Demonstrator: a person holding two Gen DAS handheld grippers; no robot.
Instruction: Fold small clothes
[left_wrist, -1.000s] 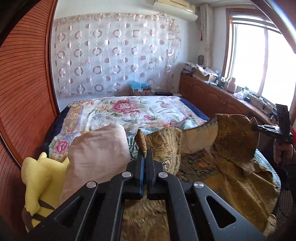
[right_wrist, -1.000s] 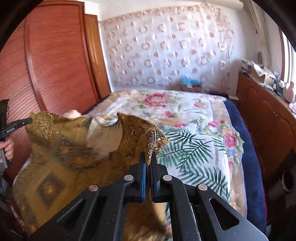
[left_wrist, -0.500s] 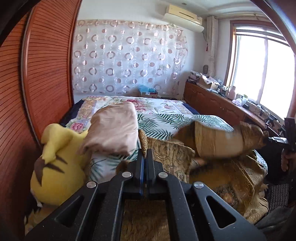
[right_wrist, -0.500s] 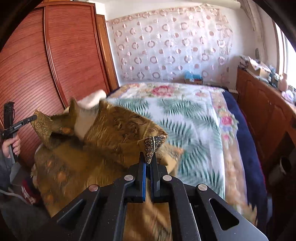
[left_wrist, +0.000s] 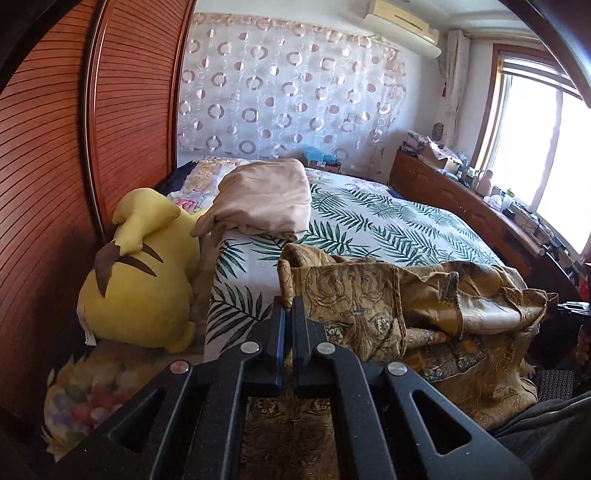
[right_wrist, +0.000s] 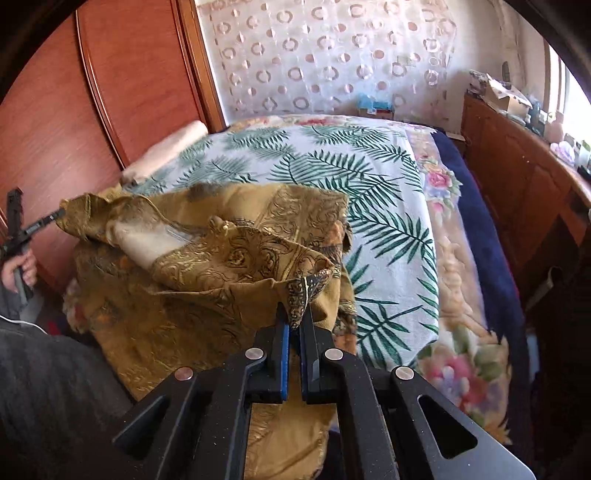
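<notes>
Gold garment (paisley) pinched at opposite corners by left gripper and right gripper, jaws clamped

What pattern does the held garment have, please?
Golden-brown paisley scrollwork on the garment, best in the right wrist view.

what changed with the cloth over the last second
Both grippers, left gripper and right gripper, came down, lowering the gold cloth from held up in the air onto the bed. Both stay clamped on its corners; nothing was let go.
</notes>
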